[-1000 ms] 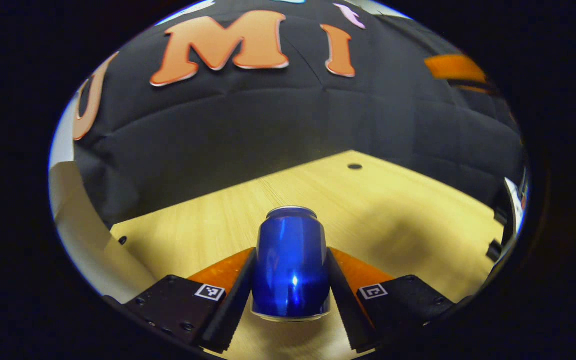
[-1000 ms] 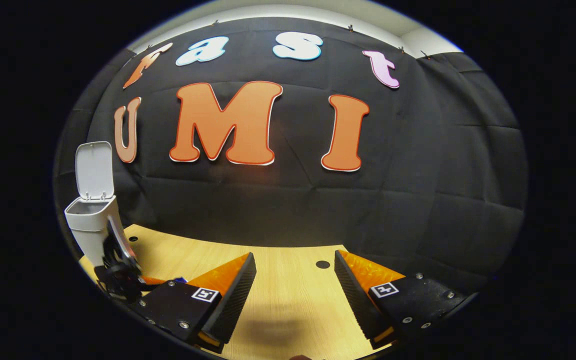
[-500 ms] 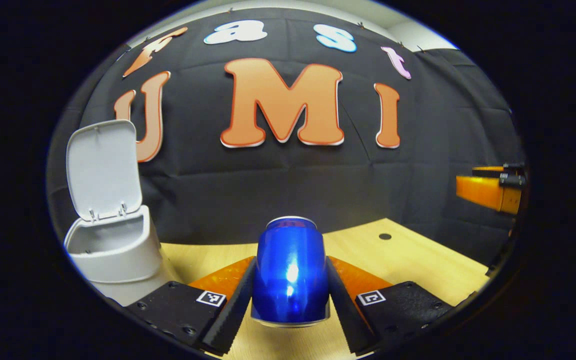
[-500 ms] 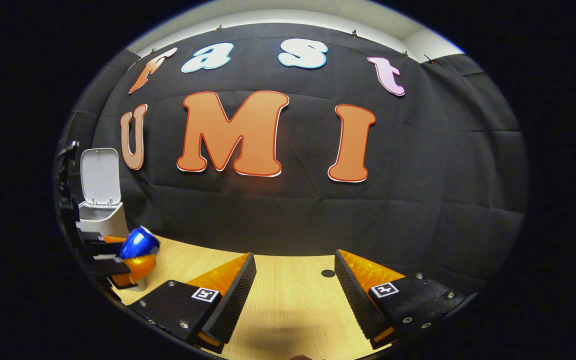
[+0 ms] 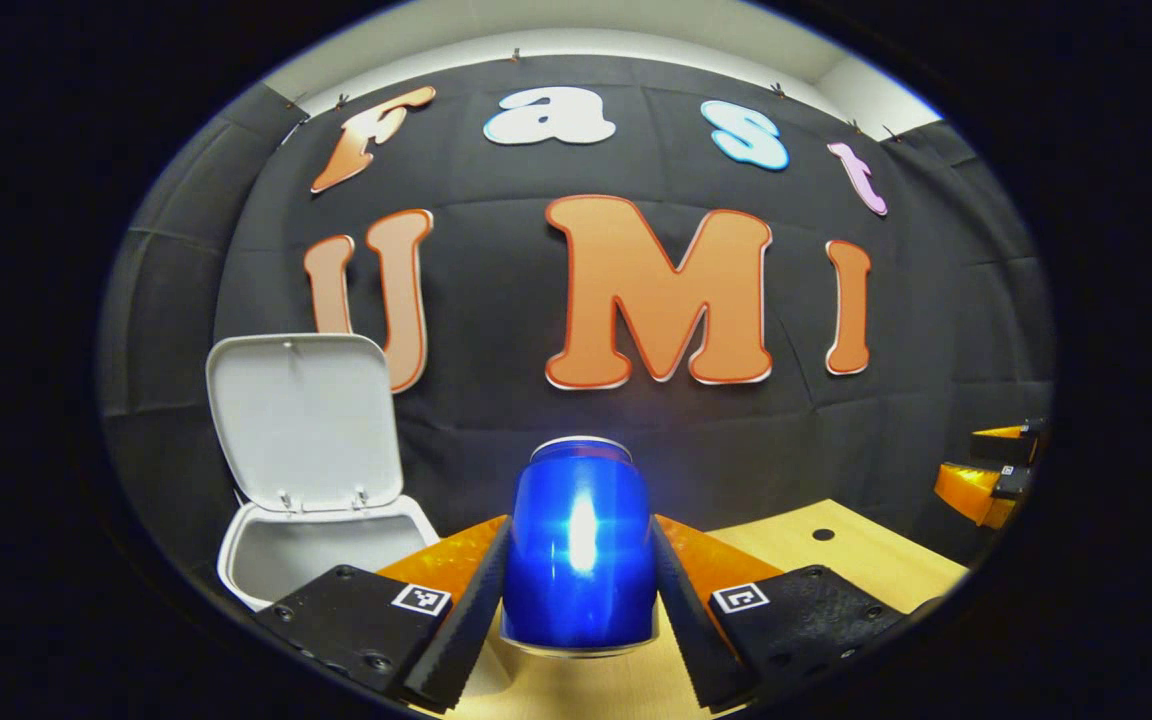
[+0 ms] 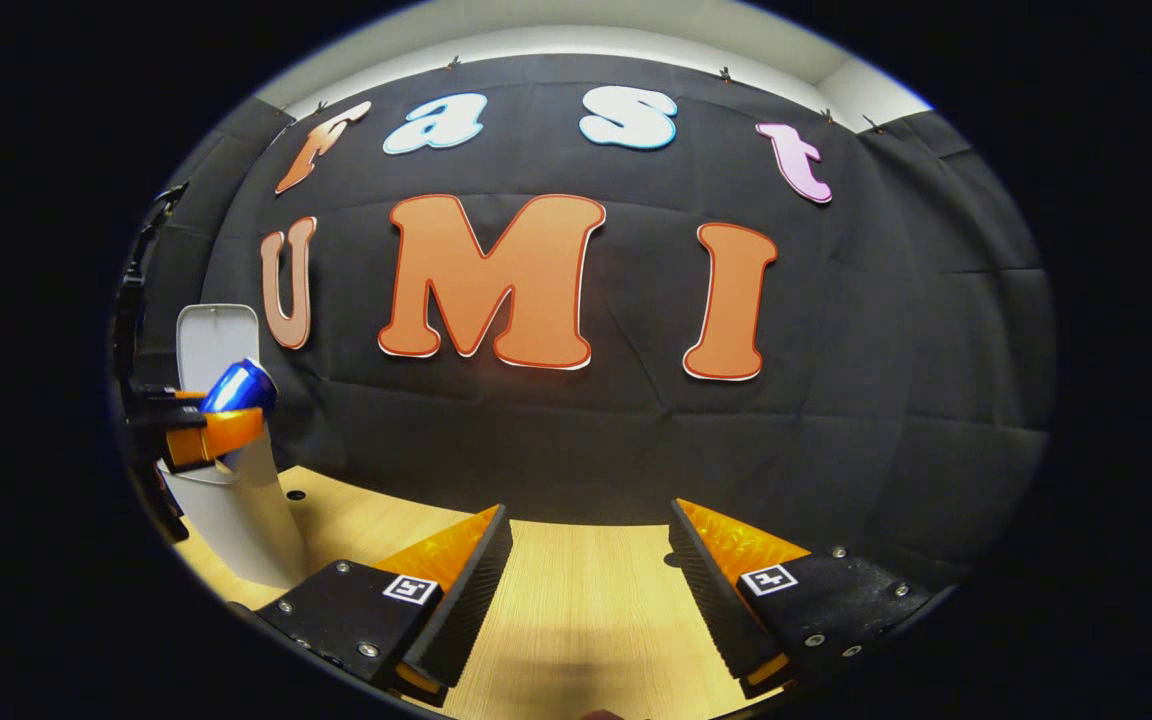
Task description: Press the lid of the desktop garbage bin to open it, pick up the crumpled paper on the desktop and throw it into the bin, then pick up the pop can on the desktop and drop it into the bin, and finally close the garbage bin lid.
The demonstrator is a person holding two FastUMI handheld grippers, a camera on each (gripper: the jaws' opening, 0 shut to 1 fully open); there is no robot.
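Your wooden table [image 6: 576,600] runs along the foot of the black cloth wall [image 6: 866,400], the widest surface in the booth. At its left end, in the right gripper view, stands the white bin [image 5: 331,545], its lid [image 5: 308,420] swung up and standing nearly upright behind the open mouth; what lies inside is too dim to tell. Your right gripper [image 6: 586,590] hangs low above the bare wood with its two fingers spread wide apart and nothing between them. Your left gripper [image 5: 579,600] is clamped around the blue can [image 5: 579,545], both fingers pressing its sides and the can upright, silver rim on top. In the left gripper view the can sits just right of the bin's opening, raised off the table. In the right gripper view you see that same can [image 6: 239,388] carried high at the far left, in front of the raised lid and above the body of the bin [image 6: 236,520].
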